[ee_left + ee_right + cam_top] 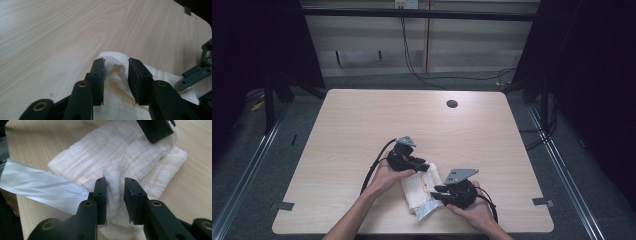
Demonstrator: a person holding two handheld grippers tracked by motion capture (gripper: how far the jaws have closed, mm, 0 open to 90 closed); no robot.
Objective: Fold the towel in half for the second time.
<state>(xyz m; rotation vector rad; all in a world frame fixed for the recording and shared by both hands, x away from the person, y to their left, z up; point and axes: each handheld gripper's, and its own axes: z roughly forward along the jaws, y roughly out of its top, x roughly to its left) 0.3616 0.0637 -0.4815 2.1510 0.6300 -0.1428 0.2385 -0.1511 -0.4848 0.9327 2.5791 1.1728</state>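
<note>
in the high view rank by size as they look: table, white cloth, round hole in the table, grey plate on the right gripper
1. table
2. white cloth
3. grey plate on the right gripper
4. round hole
The plate sits higher, nearer the camera, so it may look larger than it is.

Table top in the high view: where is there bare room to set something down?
Bare wood runs from the cloth back to the round hole and out to both side edges of the table. The front middle is crowded by cloth, left gripper and right gripper.
</note>
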